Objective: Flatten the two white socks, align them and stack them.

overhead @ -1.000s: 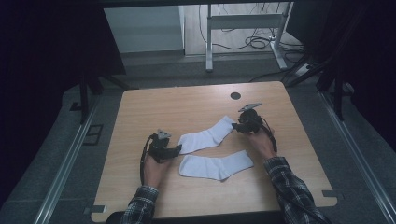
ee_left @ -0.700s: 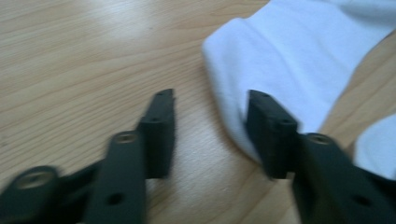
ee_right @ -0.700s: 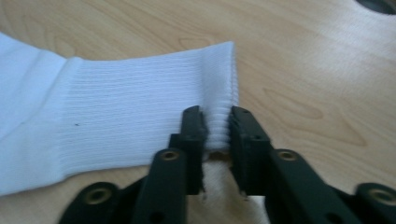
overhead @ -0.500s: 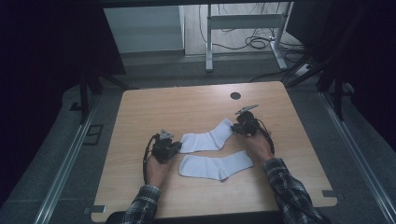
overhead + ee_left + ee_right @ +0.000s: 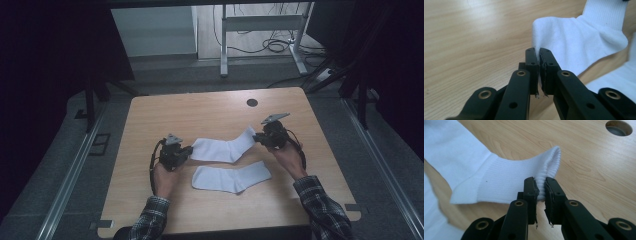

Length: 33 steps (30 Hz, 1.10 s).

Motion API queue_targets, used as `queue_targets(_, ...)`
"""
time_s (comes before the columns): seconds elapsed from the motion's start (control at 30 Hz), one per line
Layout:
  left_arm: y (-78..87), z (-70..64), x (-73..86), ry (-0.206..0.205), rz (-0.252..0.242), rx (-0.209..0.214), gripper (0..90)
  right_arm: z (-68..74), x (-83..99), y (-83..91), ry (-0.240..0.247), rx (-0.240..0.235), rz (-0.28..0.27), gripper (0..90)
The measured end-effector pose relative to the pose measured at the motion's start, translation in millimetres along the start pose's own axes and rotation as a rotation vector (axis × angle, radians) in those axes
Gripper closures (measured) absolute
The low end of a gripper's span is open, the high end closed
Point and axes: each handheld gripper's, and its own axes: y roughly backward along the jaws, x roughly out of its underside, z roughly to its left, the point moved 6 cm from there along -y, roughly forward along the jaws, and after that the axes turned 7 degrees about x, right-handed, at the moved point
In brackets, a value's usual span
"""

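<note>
Both grippers are pinching the upper sock [image 5: 224, 149] mid-frame on the wooden surface [image 5: 200, 112]: left gripper [image 5: 539, 58] clamps its toe, right gripper [image 5: 540, 187] its ribbed cuff. Second sock [image 5: 232, 177] lies flat just below.

Two handheld grippers are held low over the table, forearms in plaid sleeves [image 5: 320, 207] extended from the near edge. The left gripper [image 5: 186, 151] is gripped in the left hand [image 5: 164, 178], its jaws pointed rightward and pinched closed on the toe end of the upper sock [image 5: 574, 45]. The right gripper [image 5: 258, 138] is carried in the right hand [image 5: 287, 156], jaws turned leftward and clamped on that sock's ribbed cuff [image 5: 549, 167]. A grey three-cornered plate is borne on top of each gripper.
</note>
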Motion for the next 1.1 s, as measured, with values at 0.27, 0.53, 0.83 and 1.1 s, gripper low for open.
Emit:
queue_targets(0.27, 19.0, -21.3, -1.6, -0.058, 0.011, 0.030, 85.5, 10.8, 9.7, 39.2, 0.021, -0.021, -0.029, 79.2)
queue_targets(0.53, 37.5, -43.1, 11.1, -0.103, 0.044, 0.053, 85.3, 27.5, 29.9, 70.4, 0.009, -0.081, -0.045, 79.1)
queue_targets(0.83, 39.4, -54.1, 33.7, -0.138, 0.107, 0.043, 85.1, 50.8, 59.5, 77.3, 0.016, -0.130, -0.006, 79.0)
queue_targets(1.1, 15.9, -58.9, 51.9, -0.195, 0.228, -0.011, 78.1, 53.2, 90.0, 55.2, 0.043, -0.097, 0.114, 71.3)
